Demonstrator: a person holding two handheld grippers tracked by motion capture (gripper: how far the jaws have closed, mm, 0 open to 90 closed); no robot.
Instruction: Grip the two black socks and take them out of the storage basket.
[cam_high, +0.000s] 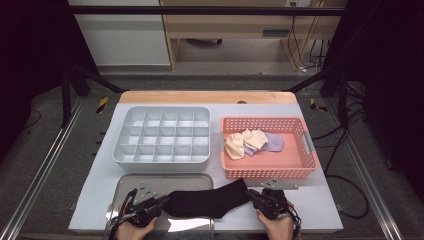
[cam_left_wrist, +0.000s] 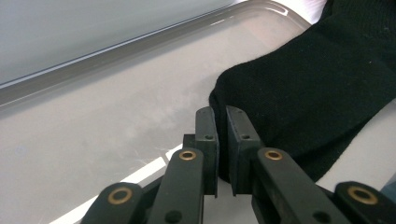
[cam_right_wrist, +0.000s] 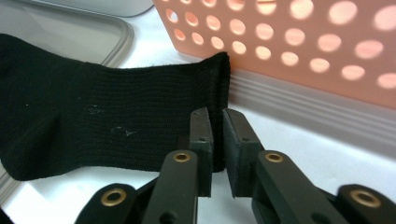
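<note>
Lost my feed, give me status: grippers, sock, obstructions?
Left gripper shut on black sock toe, right gripper on cuff. Sock flat, partly over metal tray. Pink basket close behind.

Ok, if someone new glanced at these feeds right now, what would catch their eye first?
Probably the black sock stretched across the near edge of the table, its toe end over the metal tray, with the left gripper pinching the toe and the right gripper pinching the cuff. Next, the pink basket behind at the right, holding pale yellow and lilac socks, beside the empty grey divider box.
</note>
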